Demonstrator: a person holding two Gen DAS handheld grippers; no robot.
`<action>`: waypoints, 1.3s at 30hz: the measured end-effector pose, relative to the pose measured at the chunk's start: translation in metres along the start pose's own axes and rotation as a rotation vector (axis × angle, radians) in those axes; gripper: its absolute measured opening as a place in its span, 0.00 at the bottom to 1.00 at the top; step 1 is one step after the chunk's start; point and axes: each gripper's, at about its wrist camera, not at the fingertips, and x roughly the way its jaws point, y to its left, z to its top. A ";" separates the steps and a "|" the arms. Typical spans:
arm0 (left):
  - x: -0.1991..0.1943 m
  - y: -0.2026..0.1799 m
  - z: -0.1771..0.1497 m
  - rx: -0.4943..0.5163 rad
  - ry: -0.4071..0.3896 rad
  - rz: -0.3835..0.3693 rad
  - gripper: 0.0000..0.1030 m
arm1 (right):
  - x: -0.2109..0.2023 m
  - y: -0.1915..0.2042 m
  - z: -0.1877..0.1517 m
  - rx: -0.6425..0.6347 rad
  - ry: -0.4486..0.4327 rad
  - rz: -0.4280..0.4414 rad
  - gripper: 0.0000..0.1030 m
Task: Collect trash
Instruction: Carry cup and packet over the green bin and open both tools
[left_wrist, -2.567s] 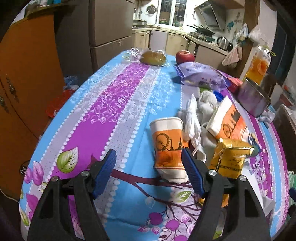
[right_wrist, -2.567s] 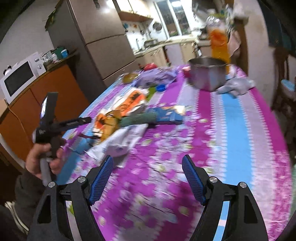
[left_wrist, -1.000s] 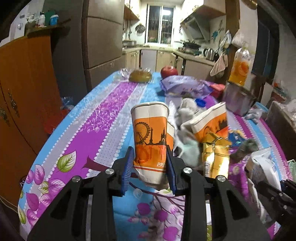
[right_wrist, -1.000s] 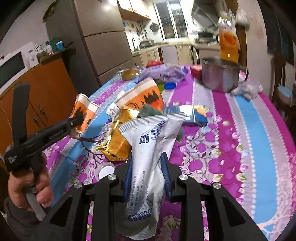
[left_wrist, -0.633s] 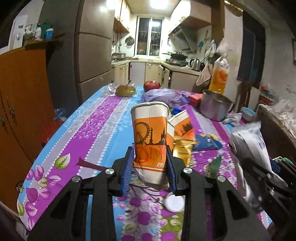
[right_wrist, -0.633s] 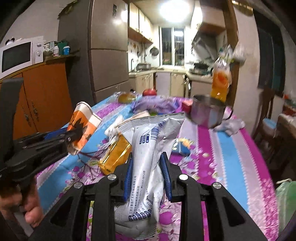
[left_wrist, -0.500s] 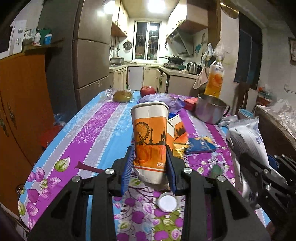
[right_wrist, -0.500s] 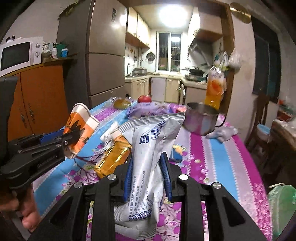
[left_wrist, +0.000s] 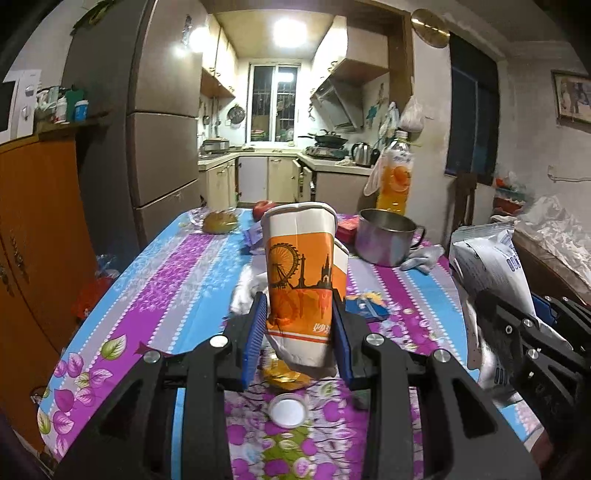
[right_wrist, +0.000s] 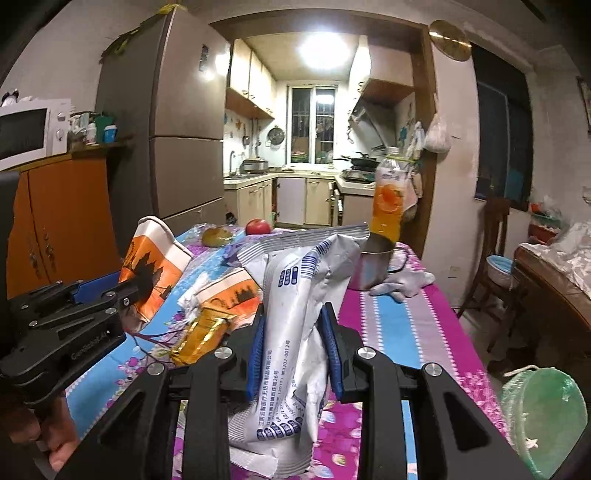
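Round white ceiling lights (left_wrist: 290, 32) in the far kitchen blow out to glare and supply most illumination; the foreground sits dimmer. Fisheye distortion bends the tall grey refrigerator (right_wrist: 177, 122) and blackens the frame corners. The purple floral tablecloth (left_wrist: 177, 280) looks slightly soft.

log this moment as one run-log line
left tool: shut on paper cup | right tool: shut on white wrapper | both lifted above table
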 end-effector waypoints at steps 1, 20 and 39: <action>0.000 -0.006 0.000 0.007 -0.001 -0.008 0.31 | -0.003 -0.005 0.000 0.004 -0.002 -0.009 0.29; 0.001 -0.159 0.005 0.144 -0.001 -0.247 0.31 | -0.099 -0.178 -0.020 0.145 -0.006 -0.278 0.29; 0.040 -0.361 -0.025 0.323 0.264 -0.547 0.32 | -0.121 -0.394 -0.071 0.381 0.259 -0.403 0.29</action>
